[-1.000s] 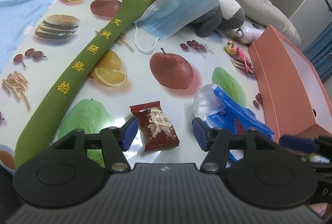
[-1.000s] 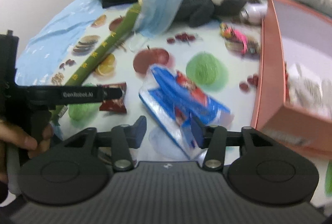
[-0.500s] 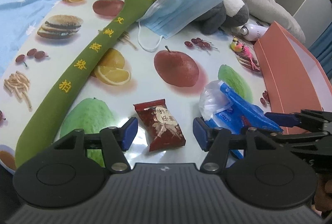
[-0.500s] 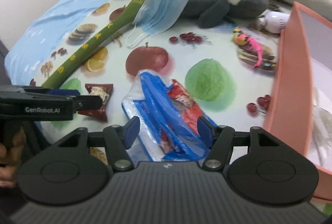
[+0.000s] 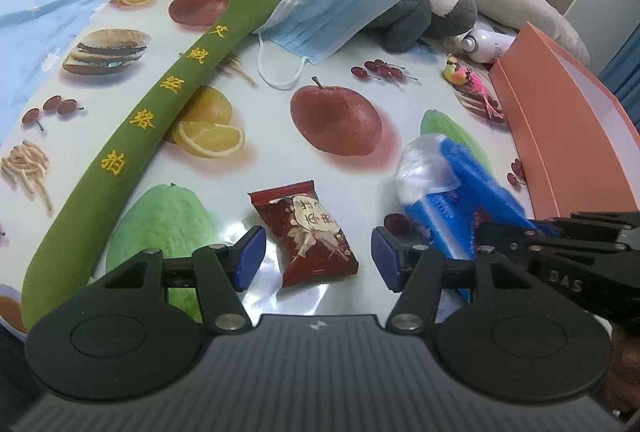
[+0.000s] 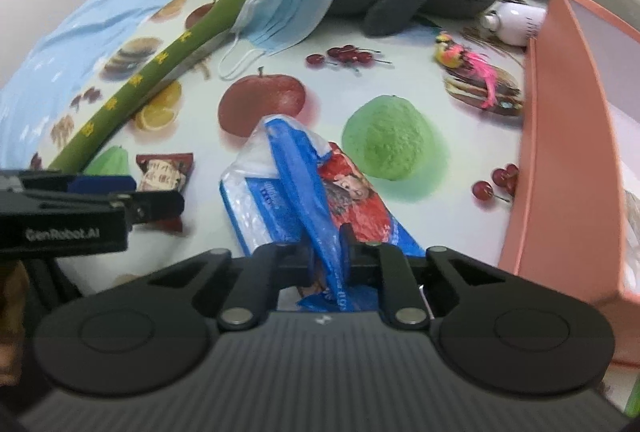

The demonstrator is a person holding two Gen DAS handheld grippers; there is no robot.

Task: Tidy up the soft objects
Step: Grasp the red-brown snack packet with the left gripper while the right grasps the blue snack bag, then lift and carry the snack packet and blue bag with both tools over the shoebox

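The right gripper (image 6: 325, 252) pinches the blue bag (image 6: 304, 184) lying beside the box (image 6: 560, 152), and should lift it gently, while the left gripper (image 5: 318, 258) is wide open, empty.

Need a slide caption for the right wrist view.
Right gripper shut on blue bag, orange box to its right.

Both wrist views low, close, facing forward over the tablecloth (image 5: 272, 136), sharing its fruit-printed centre
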